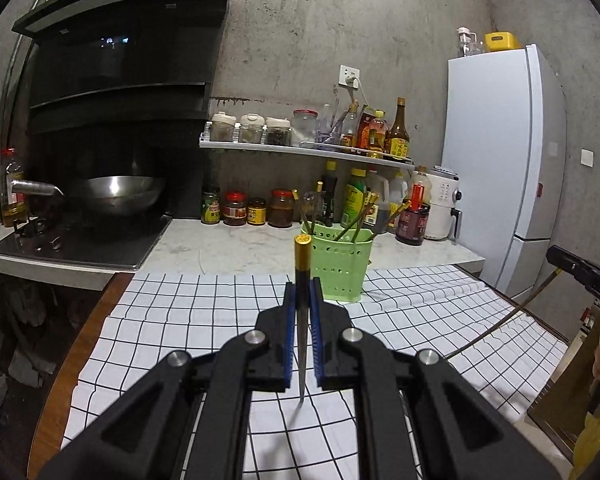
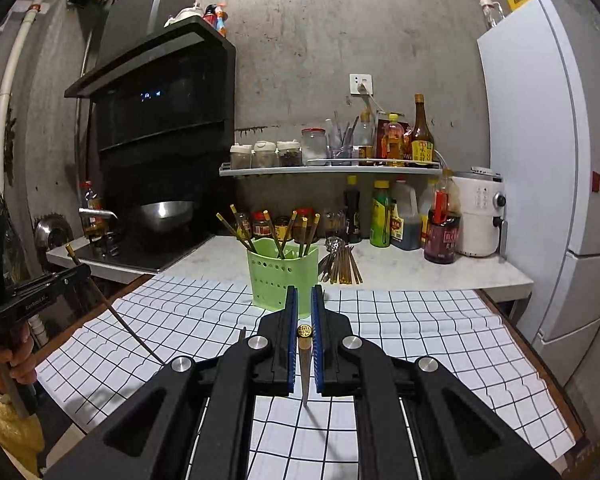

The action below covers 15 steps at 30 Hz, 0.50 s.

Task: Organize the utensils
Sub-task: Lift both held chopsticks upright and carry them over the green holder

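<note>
My left gripper [image 1: 302,286] is shut on a dark chopstick [image 1: 302,264] that stands upright, its gold cap above the blue pads. A green perforated utensil holder [image 1: 342,268] with several chopsticks in it stands just behind, on a checked cloth [image 1: 204,312]. In the right wrist view my right gripper [image 2: 305,294] is shut on a second gold-capped chopstick [image 2: 305,344], and the green holder [image 2: 280,276] stands straight ahead. Each gripper also shows at the edge of the other's view, the right gripper [image 1: 556,258] and the left gripper [image 2: 82,274], each with a slanted chopstick.
Loose chopsticks and spoons [image 2: 340,264] lie on the marble counter behind the holder. Jars and sauce bottles [image 2: 380,220] line the wall under a shelf [image 2: 328,170]. A wok [image 1: 116,194] sits on the stove at left. A white appliance [image 2: 480,216] and a fridge [image 2: 540,160] stand at right.
</note>
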Tool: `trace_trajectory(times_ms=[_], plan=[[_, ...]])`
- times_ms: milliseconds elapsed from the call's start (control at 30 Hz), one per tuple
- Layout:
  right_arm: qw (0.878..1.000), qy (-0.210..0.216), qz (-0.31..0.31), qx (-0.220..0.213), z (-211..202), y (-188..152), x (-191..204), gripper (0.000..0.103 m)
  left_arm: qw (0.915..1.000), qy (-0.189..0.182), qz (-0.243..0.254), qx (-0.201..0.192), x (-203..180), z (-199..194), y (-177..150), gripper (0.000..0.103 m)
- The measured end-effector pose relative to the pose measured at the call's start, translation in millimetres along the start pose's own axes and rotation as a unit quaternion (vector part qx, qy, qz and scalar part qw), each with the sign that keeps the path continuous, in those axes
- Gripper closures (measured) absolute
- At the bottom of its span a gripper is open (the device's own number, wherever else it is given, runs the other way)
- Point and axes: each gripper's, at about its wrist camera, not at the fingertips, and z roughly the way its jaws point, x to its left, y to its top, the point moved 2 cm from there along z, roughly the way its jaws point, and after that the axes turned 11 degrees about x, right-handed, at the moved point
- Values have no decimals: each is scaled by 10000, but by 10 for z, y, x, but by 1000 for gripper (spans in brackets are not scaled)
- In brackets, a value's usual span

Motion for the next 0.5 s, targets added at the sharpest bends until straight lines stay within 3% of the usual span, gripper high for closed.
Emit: trace_trajectory(times_ms=[333, 500], plan=[[9992, 126, 119, 369, 362, 13, -37, 96, 9999, 102, 12, -84, 35, 72, 7, 96], [9993, 98, 153, 318, 384, -12, -34, 96, 9996, 91, 7, 284, 39, 261, -72, 96]])
